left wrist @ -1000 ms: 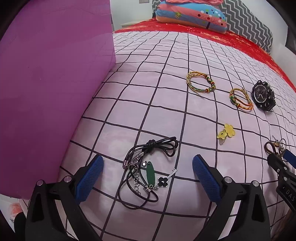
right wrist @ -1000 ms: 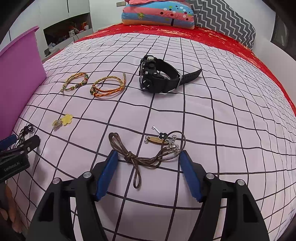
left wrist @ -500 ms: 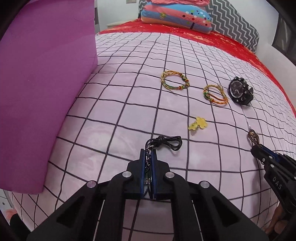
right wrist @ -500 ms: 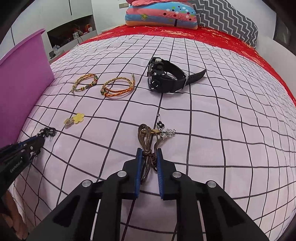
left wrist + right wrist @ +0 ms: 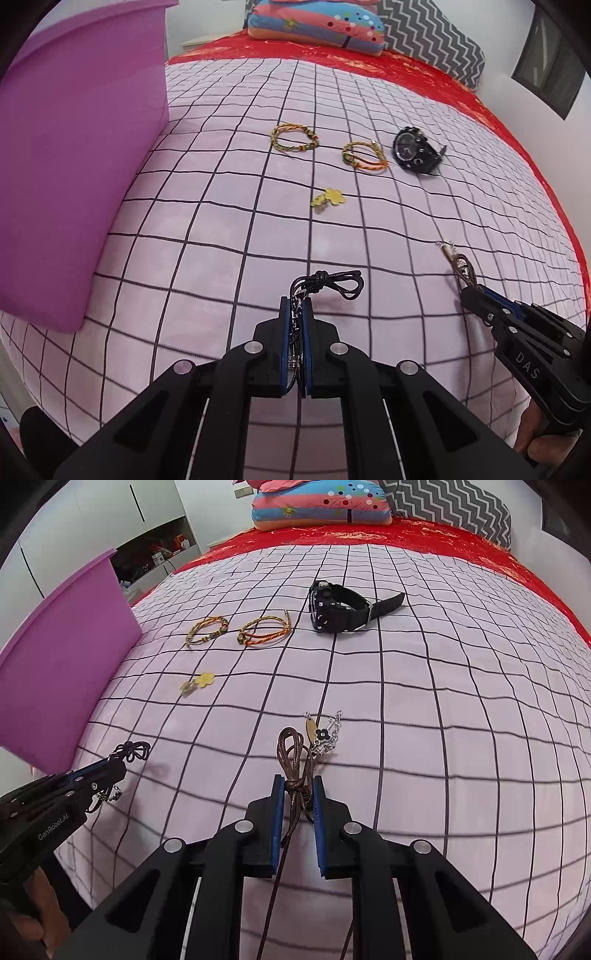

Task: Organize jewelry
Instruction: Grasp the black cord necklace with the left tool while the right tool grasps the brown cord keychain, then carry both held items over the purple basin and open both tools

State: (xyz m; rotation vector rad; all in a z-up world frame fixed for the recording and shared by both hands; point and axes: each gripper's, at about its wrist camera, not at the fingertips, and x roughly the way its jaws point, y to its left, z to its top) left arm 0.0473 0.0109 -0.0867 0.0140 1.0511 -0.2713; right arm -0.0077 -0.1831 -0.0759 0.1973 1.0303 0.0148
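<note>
Your left gripper (image 5: pixel 295 314) is now clenched on the black cord necklace (image 5: pixel 327 282); a second ago its pads stood wide apart on either side of that necklace as it lay flat on the checked bedspread (image 5: pixel 221 206), and half a second ago they had just come together. Your right gripper (image 5: pixel 298 794) has made the same change: its pads, previously spread around the brown cord necklace (image 5: pixel 293 753), now pinch the cord at its knot, with the loop and the small charms (image 5: pixel 321 731) projecting forward and a loose tail hanging down between the fingers. Both necklaces appear raised off the fabric, since each casts a shadow beneath it. Judged from this, both pick-ups are complete and the carry step is next; the purple bin (image 5: pixel 77 155), standing at your left on the bedspread, is the probable destination, though nothing confirms it. Count the items as follows: two cord necklaces, one in each gripper; two woven bracelets, the left one (image 5: pixel 294 137) and the right one (image 5: pixel 364 157) lying near each other; one black wristwatch (image 5: pixel 415 153) just beside the right bracelet; one yellow flower charm (image 5: pixel 328 197) nearer to you. That leaves four pieces still on the bedspread.
</note>
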